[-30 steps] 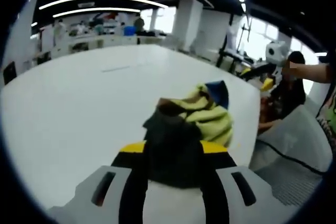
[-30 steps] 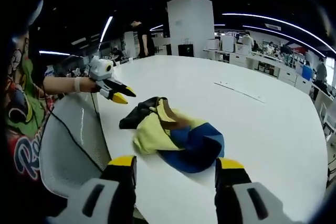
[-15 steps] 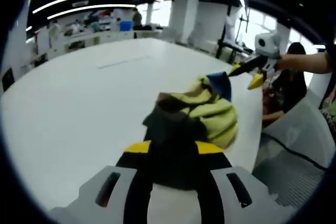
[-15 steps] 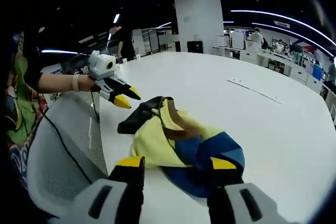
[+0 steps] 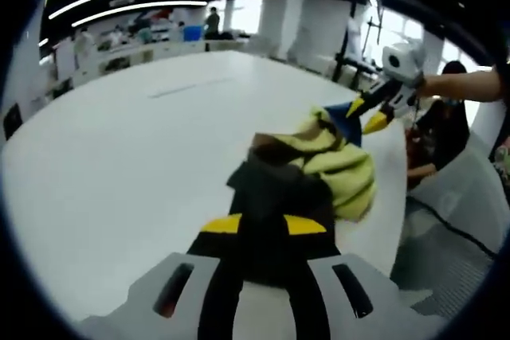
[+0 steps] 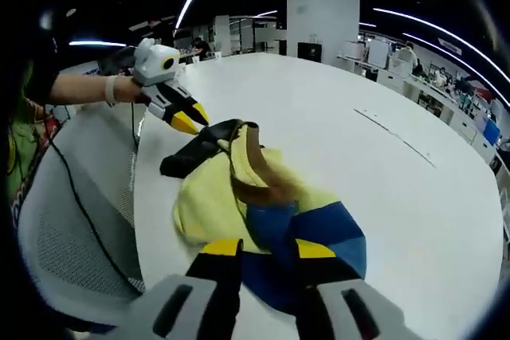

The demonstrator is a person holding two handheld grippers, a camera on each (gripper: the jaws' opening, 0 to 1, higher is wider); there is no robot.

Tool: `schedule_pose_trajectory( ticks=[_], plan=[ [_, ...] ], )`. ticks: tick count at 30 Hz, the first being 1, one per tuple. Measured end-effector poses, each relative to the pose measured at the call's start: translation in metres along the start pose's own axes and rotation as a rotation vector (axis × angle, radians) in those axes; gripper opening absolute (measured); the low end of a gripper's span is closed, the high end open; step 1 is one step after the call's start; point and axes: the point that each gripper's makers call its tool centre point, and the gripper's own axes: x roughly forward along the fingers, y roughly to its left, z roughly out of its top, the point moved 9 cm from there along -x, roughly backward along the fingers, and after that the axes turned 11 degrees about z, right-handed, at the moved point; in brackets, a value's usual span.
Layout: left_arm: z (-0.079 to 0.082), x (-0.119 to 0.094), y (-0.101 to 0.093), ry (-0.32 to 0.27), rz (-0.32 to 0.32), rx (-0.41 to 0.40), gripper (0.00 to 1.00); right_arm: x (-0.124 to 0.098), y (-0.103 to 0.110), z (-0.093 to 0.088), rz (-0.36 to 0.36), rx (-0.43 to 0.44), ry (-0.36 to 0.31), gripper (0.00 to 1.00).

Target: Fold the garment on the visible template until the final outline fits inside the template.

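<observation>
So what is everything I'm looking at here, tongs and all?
Garment: one, crumpled, yellow, blue, brown and black, near the table edge.
Table: one, white, large.
Chair: one, white mesh, beside the table.
Cable: one, black, over the chair.
Pillar: one, white, behind the table.
Person's arm: one, holding the left tongs.
Left tongs: yellow-tipped, closed on the garment's black end.
Right tongs: yellow-tipped, at the garment's blue end; grip unclear.
</observation>
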Motion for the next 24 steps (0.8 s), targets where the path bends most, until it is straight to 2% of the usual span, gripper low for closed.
schedule_pose_trajectory(
  ticks=[3,6,9,14,17,20,22,24],
  plan=[
    [0.0005,0.0037,0.0027,0.010,0.018,0.003,0.19,0.0029,-0.0031,-0.0022,-0.006,0.004,0.015,0.20],
    [-0.0021,0.0055,0.0055,0.009,0.002,-0.058,0.17,0.0062,-0.0045,-0.0044,-0.005,-0.001,0.031,0.19],
    [-0.0022,0.0042,0.0043,0.011,0.005,-0.052,0.16,0.0069,-0.0062,-0.0053,-0.011,-0.010,0.041,0.16],
    [-0.0041,0.0048,0.0059,0.022,-0.019,-0.096,0.02,0.0082,-0.0090,-0.0063,-0.033,-0.016,0.044,0.07],
    [-0.0043,0.0044,0.0050,0.023,-0.025,-0.124,0.00,0.0104,-0.0088,-0.0077,-0.031,-0.012,0.050,0.05],
    [-0.0055,0.0045,0.0053,0.032,-0.022,-0.122,0.03,0.0110,-0.0083,-0.0082,-0.028,-0.005,0.044,0.04],
    [-0.0060,0.0042,0.0059,0.041,-0.011,-0.097,0.14,0.0107,-0.0078,-0.0087,-0.025,0.002,0.040,0.04],
    [-0.0061,0.0041,0.0064,0.039,-0.005,-0.095,0.17,0.0104,-0.0079,-0.0092,-0.027,0.005,0.038,0.04]
  ],
)
